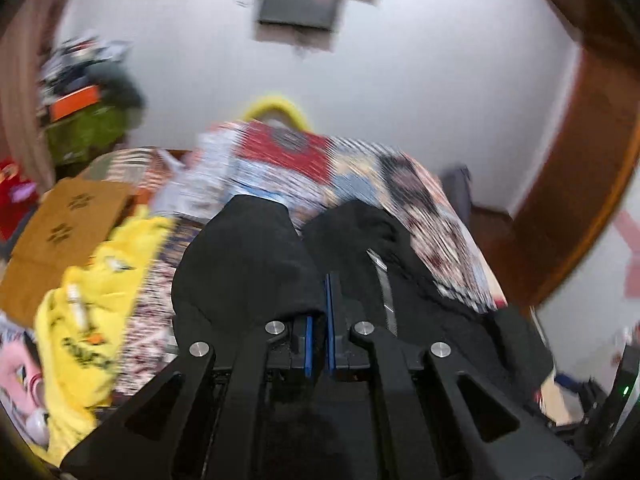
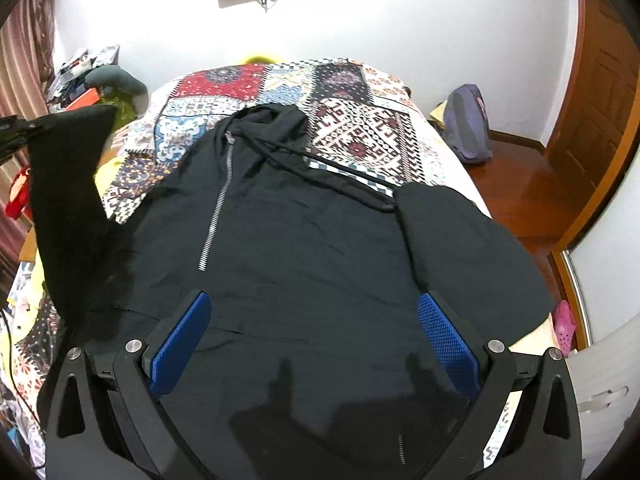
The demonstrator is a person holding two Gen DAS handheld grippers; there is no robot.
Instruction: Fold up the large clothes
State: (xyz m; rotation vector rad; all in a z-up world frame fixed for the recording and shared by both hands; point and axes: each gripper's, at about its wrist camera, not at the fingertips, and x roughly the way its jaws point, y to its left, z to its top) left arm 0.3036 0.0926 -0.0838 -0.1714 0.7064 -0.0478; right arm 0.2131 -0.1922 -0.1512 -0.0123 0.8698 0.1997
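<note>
A black zip hoodie [image 2: 280,240] is spread on the patterned bedspread [image 2: 360,136], directly ahead of and beneath the fingers of the right gripper [image 2: 316,340]; its long axis is seen to run straight away from those fingers, hem nearest, hood [image 2: 276,120] farthest; the zipper [image 2: 218,208] lies ahead and left of centre.

The blue pads of the right gripper are spread wide and hold nothing; a folded-in sleeve [image 2: 460,240] lies just beyond the right-hand finger.

The left gripper [image 1: 318,332] is seen with its pads nearly pressed together, black cloth pinched between them; the lifted sleeve [image 2: 68,184] is held up, left of the right gripper's fingers, apart from the bedspread. The left-wrist view is blurred, so the depth of the pinch cannot be told.

The left hand is judged the nearer to the pending fold; the held sleeve is probably to be carried rightward, across the garment's long axis, onto the body.
</note>
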